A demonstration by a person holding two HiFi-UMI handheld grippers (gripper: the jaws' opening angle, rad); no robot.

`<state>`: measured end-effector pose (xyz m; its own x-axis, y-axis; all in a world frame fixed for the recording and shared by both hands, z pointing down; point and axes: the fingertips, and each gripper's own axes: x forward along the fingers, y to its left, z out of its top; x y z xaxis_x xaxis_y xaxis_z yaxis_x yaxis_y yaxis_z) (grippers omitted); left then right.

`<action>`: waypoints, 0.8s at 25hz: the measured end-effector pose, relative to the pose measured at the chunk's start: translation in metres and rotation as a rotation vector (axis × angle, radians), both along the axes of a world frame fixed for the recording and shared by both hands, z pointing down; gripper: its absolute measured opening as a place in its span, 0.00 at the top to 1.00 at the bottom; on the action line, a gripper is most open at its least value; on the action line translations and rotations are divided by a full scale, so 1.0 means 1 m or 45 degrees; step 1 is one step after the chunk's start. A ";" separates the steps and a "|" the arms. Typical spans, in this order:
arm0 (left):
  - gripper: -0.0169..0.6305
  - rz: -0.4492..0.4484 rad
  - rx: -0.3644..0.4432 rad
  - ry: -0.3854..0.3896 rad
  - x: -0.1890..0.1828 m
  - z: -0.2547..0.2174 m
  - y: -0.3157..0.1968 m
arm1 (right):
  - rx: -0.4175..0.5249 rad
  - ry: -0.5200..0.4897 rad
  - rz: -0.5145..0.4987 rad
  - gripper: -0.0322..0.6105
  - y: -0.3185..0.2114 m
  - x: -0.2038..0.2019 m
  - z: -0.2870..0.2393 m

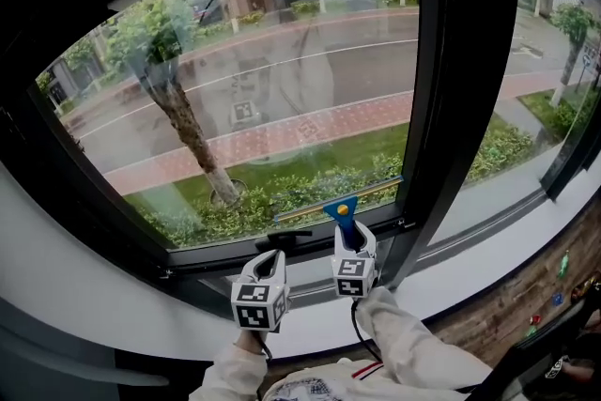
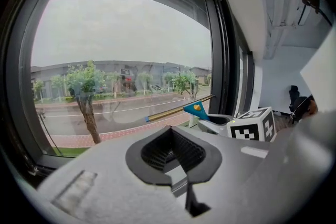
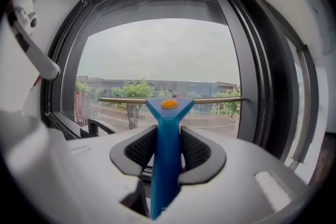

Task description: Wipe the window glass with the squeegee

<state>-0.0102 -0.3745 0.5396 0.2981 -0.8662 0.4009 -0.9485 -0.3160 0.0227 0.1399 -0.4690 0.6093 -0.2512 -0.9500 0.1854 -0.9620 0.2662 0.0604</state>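
At the bottom edge of the large clear window glass (image 1: 282, 61), the right gripper (image 1: 352, 244) points up towards the pane. Its jaws are clamped on either side of the blue ribbed handle of a squeegee (image 1: 342, 211) with a brass-coloured blade bar. In the right gripper view the handle stands upright between the dark pads (image 3: 195, 148) of the right gripper (image 3: 167, 150). The squeegee (image 3: 168, 112) holds its bar level across the lower part of the glass. From the head view the bar sits just above the bottom rail of the black frame (image 1: 468, 70), its right end slightly higher. Contact with the glass cannot be confirmed.

The left gripper (image 1: 270, 260) is held just to the left, lower and further from the glass, above the white sill (image 1: 488, 260). In its own view the left gripper (image 2: 171, 152) has its jaws drawn together with nothing between them. Both forearms, in white sleeves (image 1: 413, 345), reach up from below the glass.
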 end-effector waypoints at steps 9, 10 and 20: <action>0.97 -0.079 0.028 0.000 -0.033 0.004 0.025 | 0.064 -0.038 -0.009 0.73 0.024 -0.008 -0.049; 0.97 -0.087 0.053 -0.020 -0.040 0.002 0.027 | 0.059 -0.043 -0.008 0.73 0.027 -0.009 -0.056; 0.97 -0.186 0.228 -0.167 -0.187 -0.031 0.061 | 0.121 -0.018 0.008 0.73 0.073 -0.086 -0.141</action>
<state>-0.1968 -0.3134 0.5083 0.1207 -0.9569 0.2643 -0.9755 -0.1637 -0.1472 0.0544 -0.3958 0.4685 -0.2472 -0.9647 0.0911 -0.9646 0.2539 0.0714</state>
